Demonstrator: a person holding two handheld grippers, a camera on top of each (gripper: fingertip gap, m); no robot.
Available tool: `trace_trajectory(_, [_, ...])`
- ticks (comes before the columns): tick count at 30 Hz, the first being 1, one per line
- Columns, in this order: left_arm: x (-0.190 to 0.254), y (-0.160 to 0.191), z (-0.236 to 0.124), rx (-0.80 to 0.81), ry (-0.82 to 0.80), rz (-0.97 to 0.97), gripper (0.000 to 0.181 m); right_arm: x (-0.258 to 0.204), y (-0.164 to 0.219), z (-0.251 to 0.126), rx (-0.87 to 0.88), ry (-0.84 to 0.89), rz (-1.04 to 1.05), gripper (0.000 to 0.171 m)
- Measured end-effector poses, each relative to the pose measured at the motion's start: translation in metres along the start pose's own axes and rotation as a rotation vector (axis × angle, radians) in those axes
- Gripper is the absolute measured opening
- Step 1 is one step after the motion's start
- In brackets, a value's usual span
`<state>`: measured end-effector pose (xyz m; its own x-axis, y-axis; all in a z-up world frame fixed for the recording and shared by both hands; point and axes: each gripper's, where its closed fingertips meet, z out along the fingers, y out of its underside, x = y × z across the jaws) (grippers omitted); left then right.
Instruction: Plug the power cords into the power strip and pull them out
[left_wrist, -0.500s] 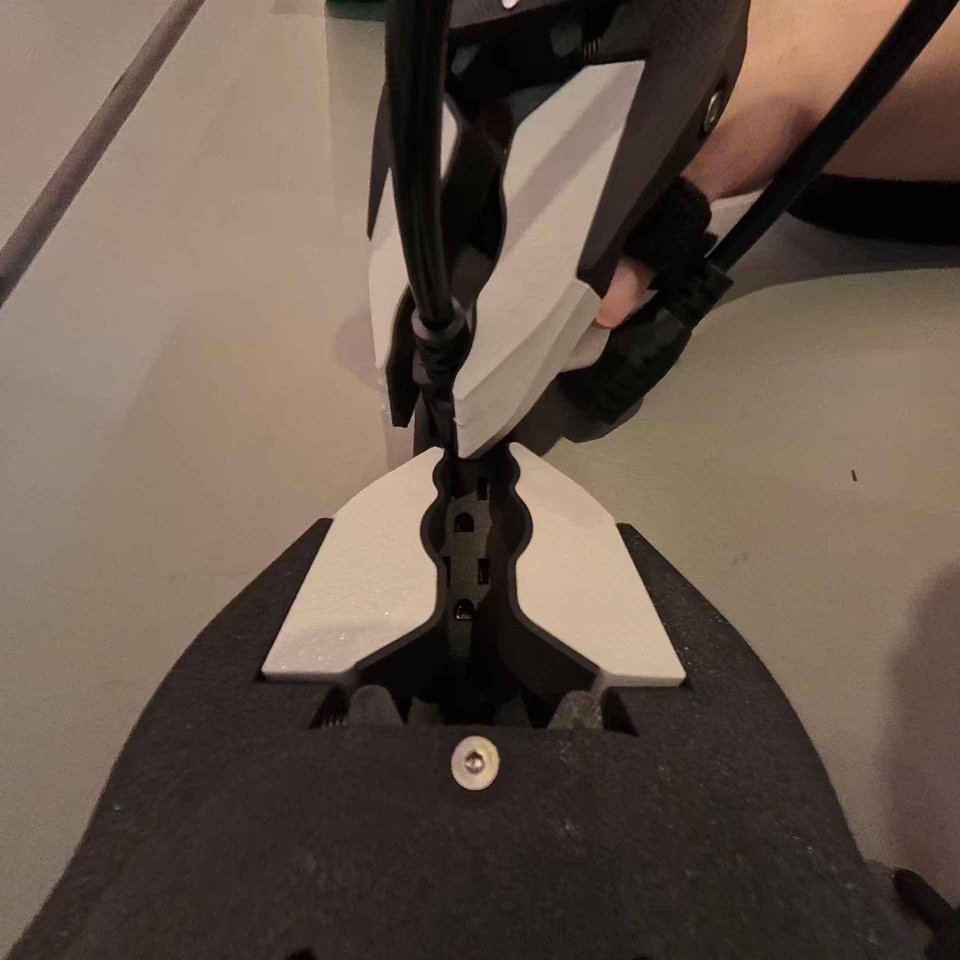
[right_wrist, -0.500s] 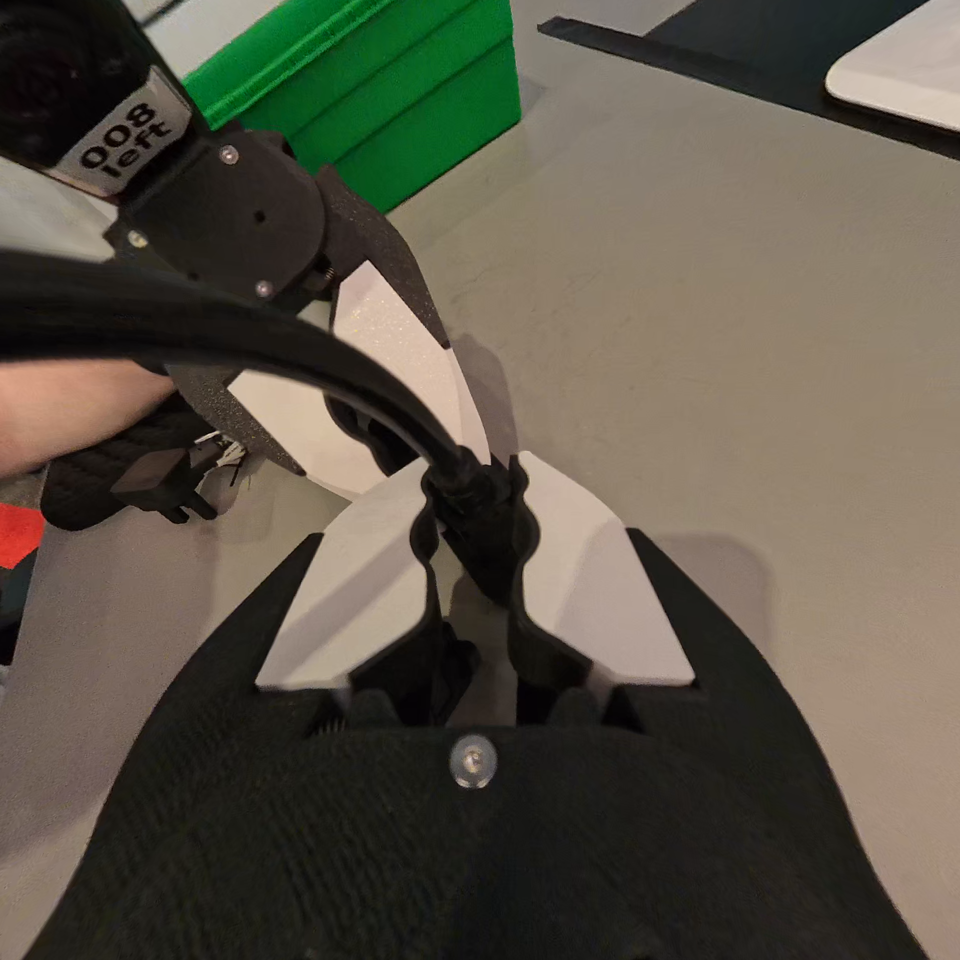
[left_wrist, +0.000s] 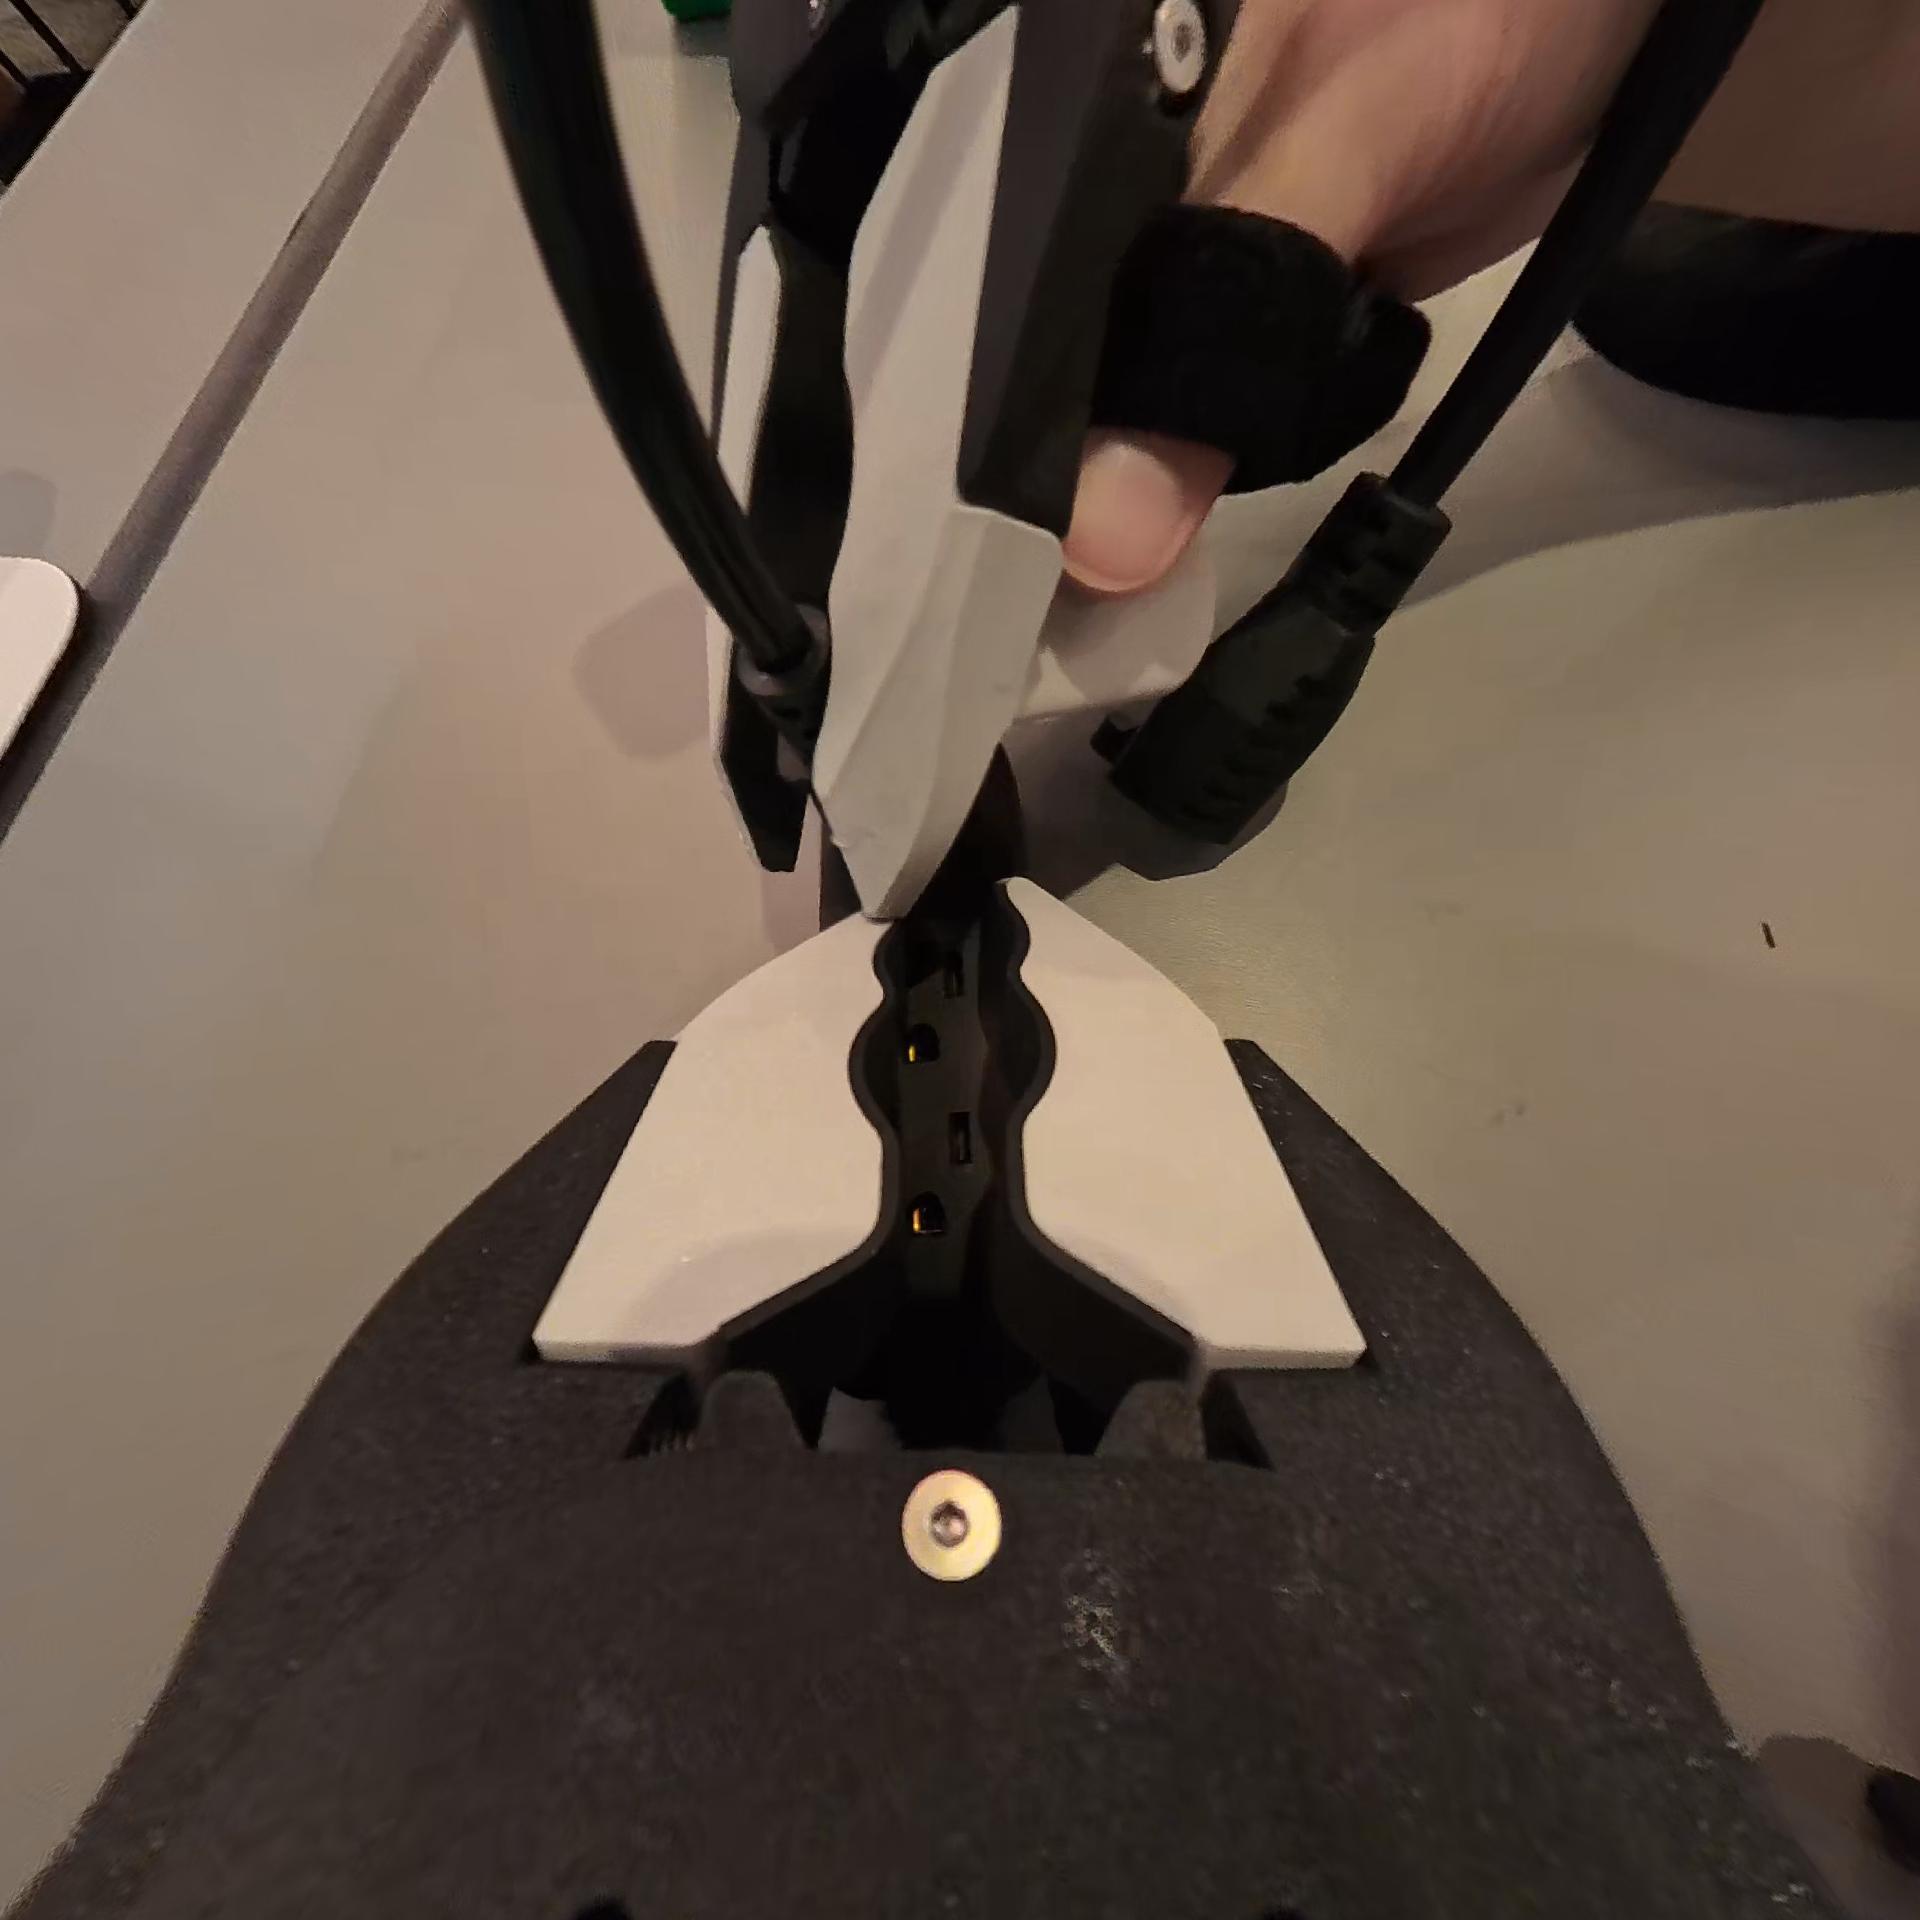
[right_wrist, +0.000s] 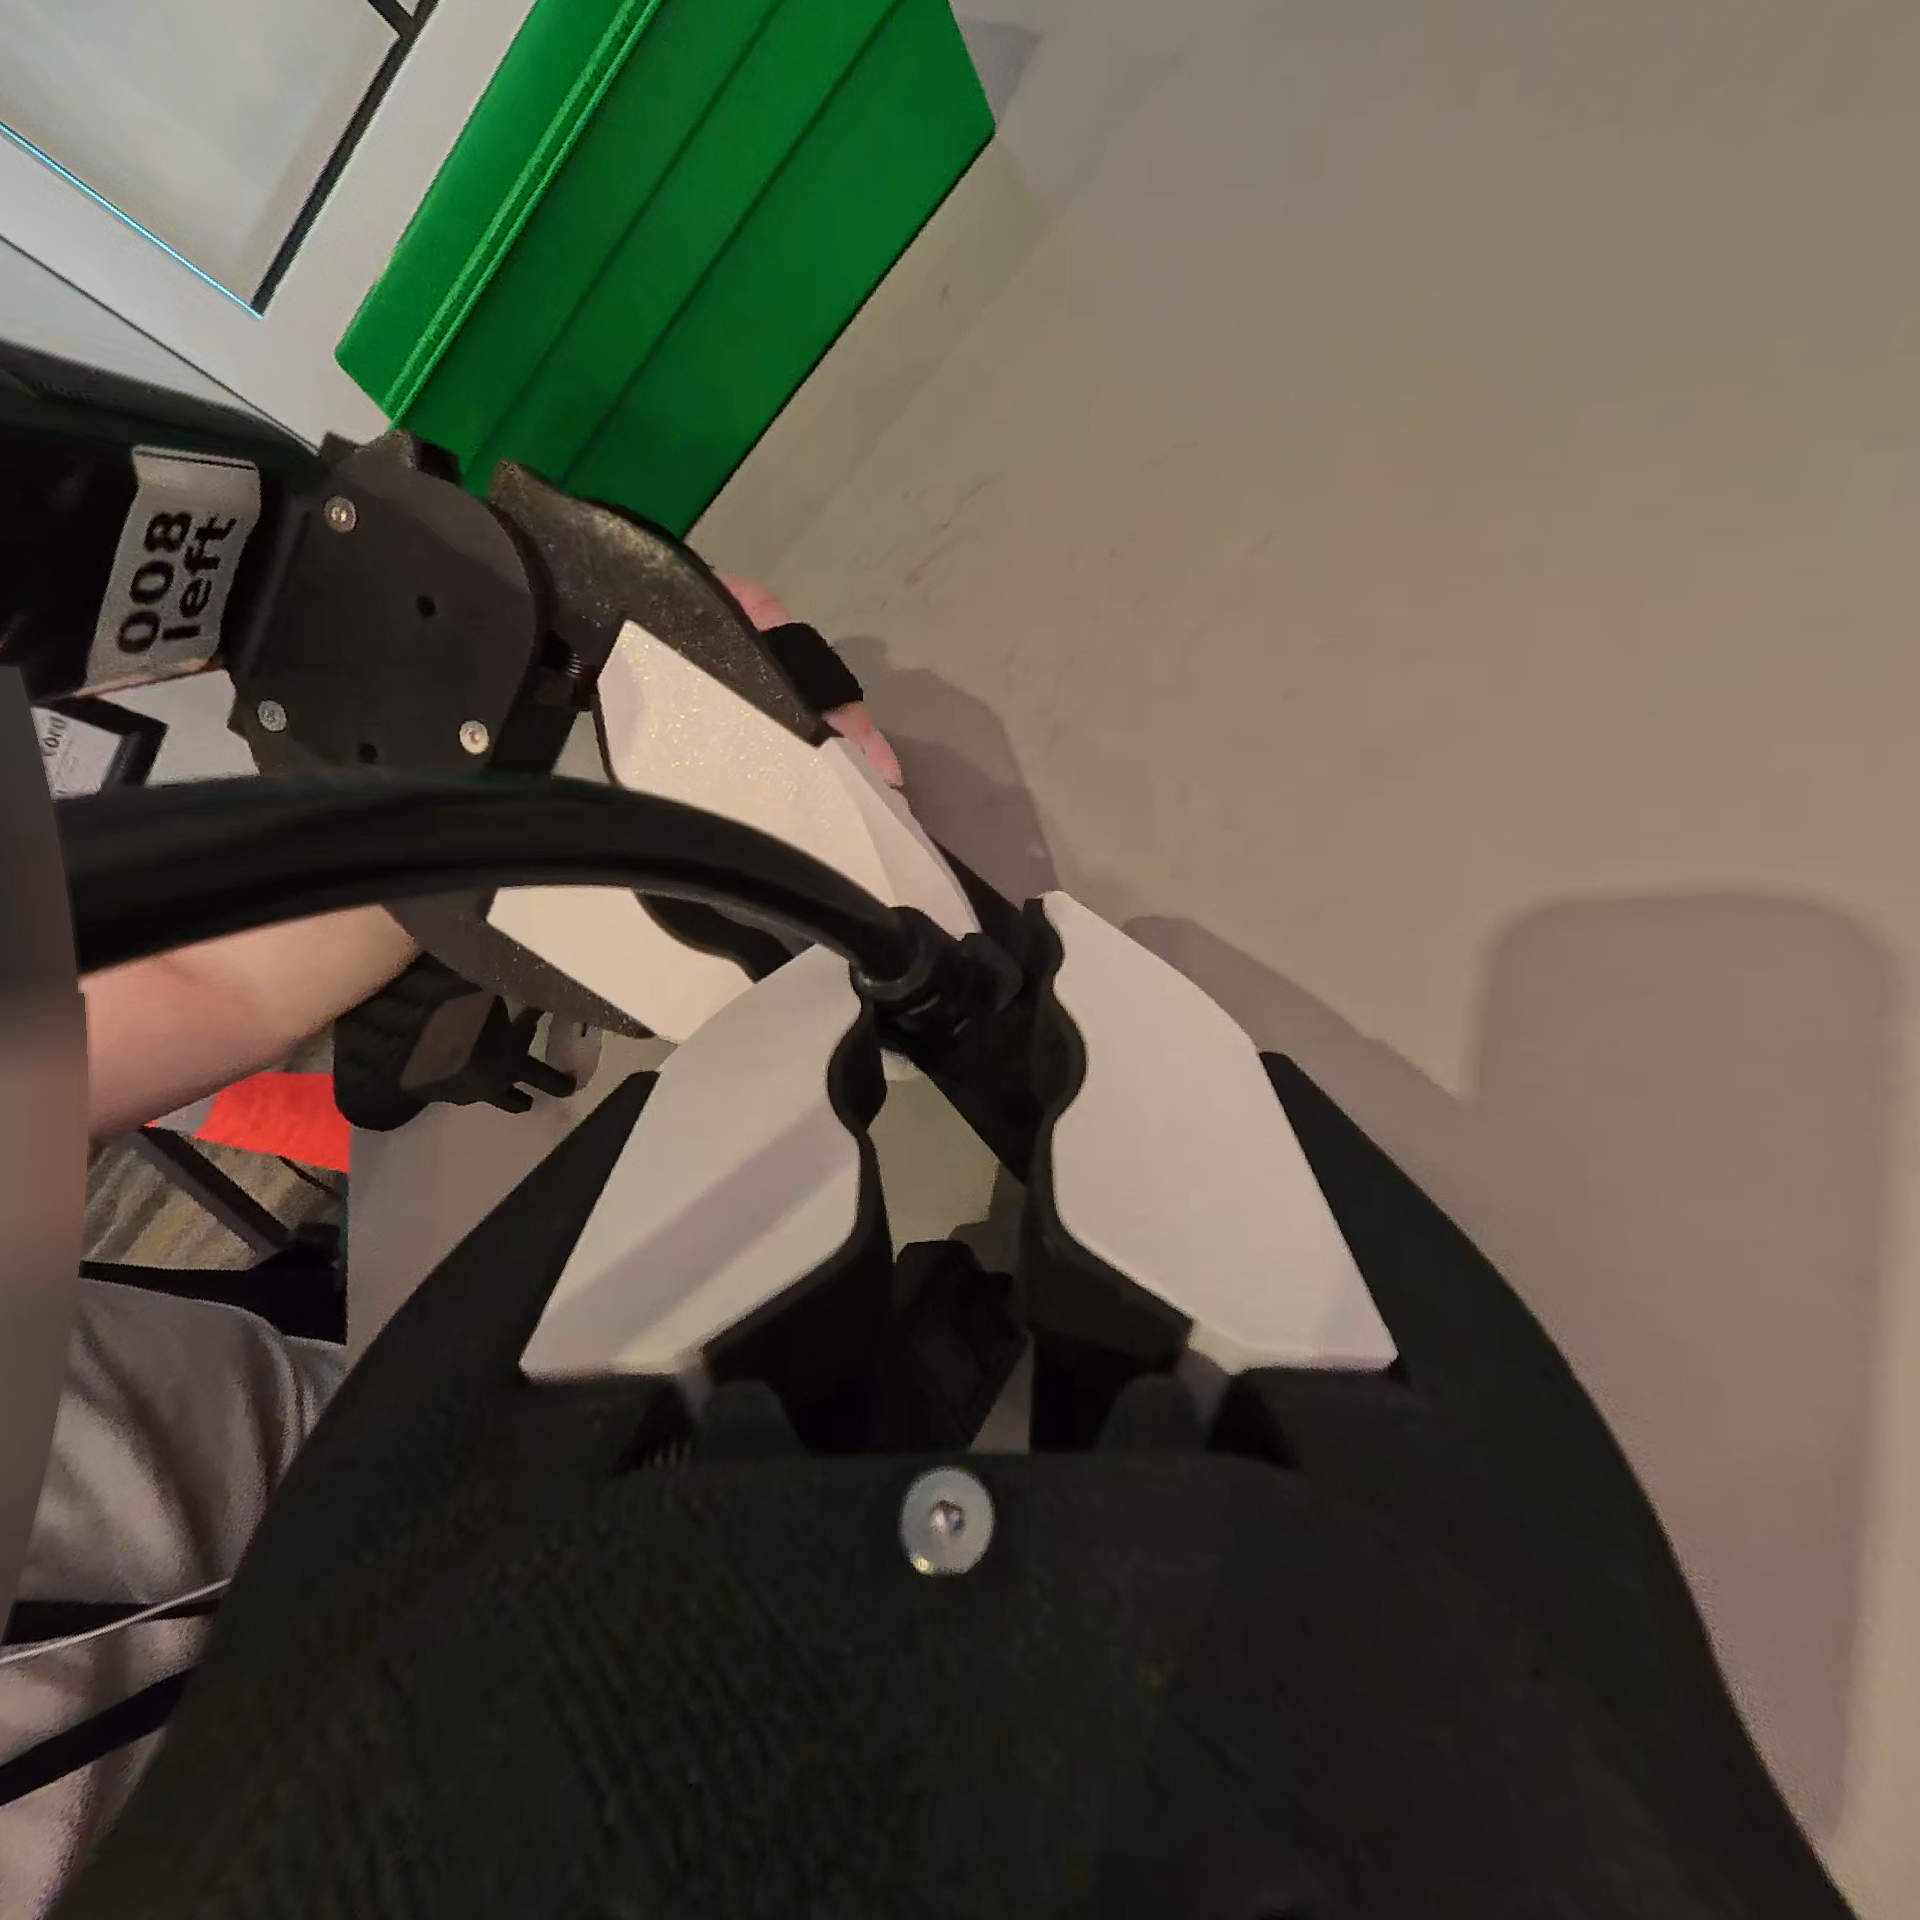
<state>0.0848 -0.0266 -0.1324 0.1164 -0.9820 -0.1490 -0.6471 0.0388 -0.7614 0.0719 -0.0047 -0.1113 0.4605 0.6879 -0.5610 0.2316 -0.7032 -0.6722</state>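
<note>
In the left wrist view my left gripper (left_wrist: 940, 914) is shut on the black power strip (left_wrist: 940, 1132), whose sockets show between its fingers. My right gripper (left_wrist: 821, 862) comes down from above at the strip's far end, shut on a black plug (left_wrist: 779, 675) whose cord (left_wrist: 603, 312) arcs up and left. The finger hides whether the prongs are in a socket. In the right wrist view my right gripper (right_wrist: 940, 940) grips that plug (right_wrist: 966, 1008), and the left gripper's white fingers (right_wrist: 727, 748) lie just behind it.
A second black plug (left_wrist: 1247, 717) with its cord lies on the grey table (left_wrist: 1558, 1039) just right of the strip; it also shows in the right wrist view (right_wrist: 457, 1060). A green box (right_wrist: 675, 260) stands at the back. A hand (left_wrist: 1132, 520) holds the right gripper. Only a small space, under 4 cm, lies between the two pairs of fingers.
The right gripper has rolled and tilted while still gripping the plug, and its cord now bows further left. The left gripper still grips the strip.
</note>
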Motion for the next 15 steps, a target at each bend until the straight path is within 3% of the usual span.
trace_trajectory(4, [0.011, 0.002, 0.006, -0.068, -0.048, 0.236, 0.001, 0.006, -0.005, 0.0, 0.005, 0.015, 0.024, 0.027])
trace_trajectory(7, [0.012, 0.002, 0.012, -0.099, -0.11, 0.278, 0.0, 0.009, -0.005, 0.0, -0.027, 0.036, -0.069, 0.026])
trace_trajectory(10, [0.01, -0.006, 0.006, -0.019, -0.046, 0.115, 0.001, 0.007, -0.005, 0.0, 0.014, -0.004, -0.078, 0.026])
trace_trajectory(13, [-0.009, -0.003, -0.008, -0.038, -0.032, -0.077, 0.024, 0.008, -0.007, -0.001, 0.064, -0.01, -0.066, 0.025])
trace_trajectory(15, [-0.015, -0.008, -0.017, 0.007, -0.019, -0.158, 0.025, 0.008, -0.007, -0.001, 0.077, -0.011, -0.07, 0.025])
